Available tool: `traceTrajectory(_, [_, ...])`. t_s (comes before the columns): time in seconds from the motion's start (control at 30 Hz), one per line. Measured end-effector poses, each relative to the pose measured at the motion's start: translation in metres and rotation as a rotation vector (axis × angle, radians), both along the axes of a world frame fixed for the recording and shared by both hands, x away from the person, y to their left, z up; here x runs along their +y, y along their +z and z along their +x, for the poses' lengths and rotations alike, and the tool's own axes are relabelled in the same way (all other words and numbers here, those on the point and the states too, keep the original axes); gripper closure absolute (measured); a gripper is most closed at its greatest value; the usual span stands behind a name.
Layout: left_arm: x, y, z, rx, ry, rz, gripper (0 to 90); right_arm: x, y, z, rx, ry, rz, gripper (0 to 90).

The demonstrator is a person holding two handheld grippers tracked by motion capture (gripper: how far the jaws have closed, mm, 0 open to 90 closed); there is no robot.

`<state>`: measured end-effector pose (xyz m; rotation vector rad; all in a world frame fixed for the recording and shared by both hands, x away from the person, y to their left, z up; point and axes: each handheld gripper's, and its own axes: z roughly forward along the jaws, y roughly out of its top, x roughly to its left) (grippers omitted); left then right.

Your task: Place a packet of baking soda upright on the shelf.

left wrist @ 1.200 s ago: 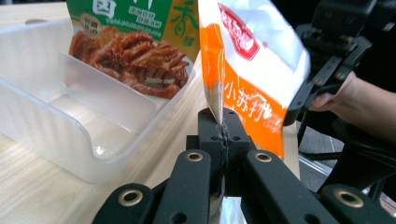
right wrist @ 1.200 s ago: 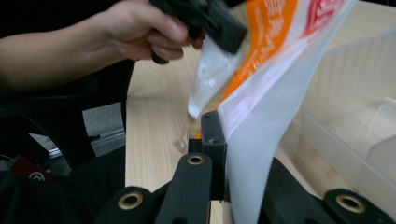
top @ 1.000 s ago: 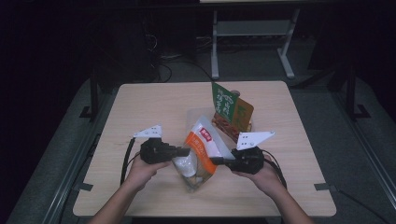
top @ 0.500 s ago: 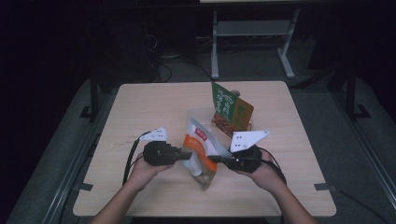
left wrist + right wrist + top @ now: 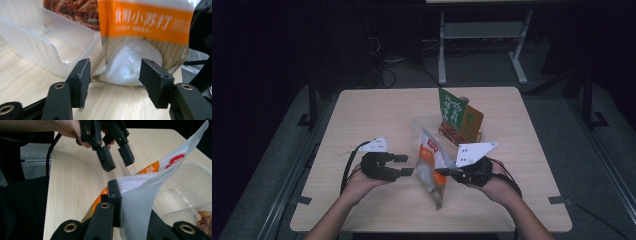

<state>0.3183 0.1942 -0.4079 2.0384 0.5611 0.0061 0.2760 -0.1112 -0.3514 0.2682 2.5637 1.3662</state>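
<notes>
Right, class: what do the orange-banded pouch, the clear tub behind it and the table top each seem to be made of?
Orange-banded pouch: thin glossy plastic film, it seems; it creases and you can see white powder through the lower part. Clear tub: stiff see-through plastic, slightly frosted, with moulded rounded corners. Table top: pale wood-grain surface with a matt look, probably laminate rather than solid wood.

Baking-soda pouch (image 5: 140, 37): orange band, white lettering, clear lower half showing white powder. Snack bag (image 5: 460, 117): green and orange. Container (image 5: 47, 45): clear plastic. Table (image 5: 377, 115): pale woodgrain. Gripper pads (image 5: 82, 80): black.
</notes>
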Motion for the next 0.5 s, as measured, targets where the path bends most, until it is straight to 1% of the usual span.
traceTrajectory(0.1, [0.003,-0.004,-0.004,0.010,0.002,0.011,37.0,-0.002,0.005,0.000,-0.013,-0.002,0.004,90.0])
traceTrajectory(0.13, [0.004,-0.005,-0.006,0.013,0.004,0.012,36.1,-0.002,0.007,0.000,-0.027,-0.001,-0.002,90.0])
traceTrajectory(0.17, [0.005,-0.007,-0.007,0.013,0.000,0.020,35.0,-0.003,0.009,0.000,-0.022,-0.008,-0.002,90.0])
traceTrajectory(0.2, [0.006,-0.008,-0.009,0.017,-0.002,0.024,34.3,-0.003,0.011,0.001,-0.034,-0.004,-0.001,90.0])
traceTrajectory(0.23, [0.007,-0.010,-0.010,0.021,-0.002,0.027,33.7,-0.004,0.013,0.001,-0.037,-0.004,-0.003,90.0])
traceTrajectory(0.33, [0.009,-0.015,-0.010,0.018,-0.008,0.049,32.7,-0.006,0.020,0.002,-0.041,-0.004,0.001,90.0])
traceTrajectory(0.37, [0.009,-0.016,-0.009,0.024,-0.007,0.054,32.7,-0.006,0.022,0.003,-0.045,-0.002,-0.001,90.0])
traceTrajectory(0.5, [0.008,-0.018,-0.008,0.032,0.003,0.055,32.7,-0.006,0.031,0.004,-0.060,0.009,-0.017,90.0])
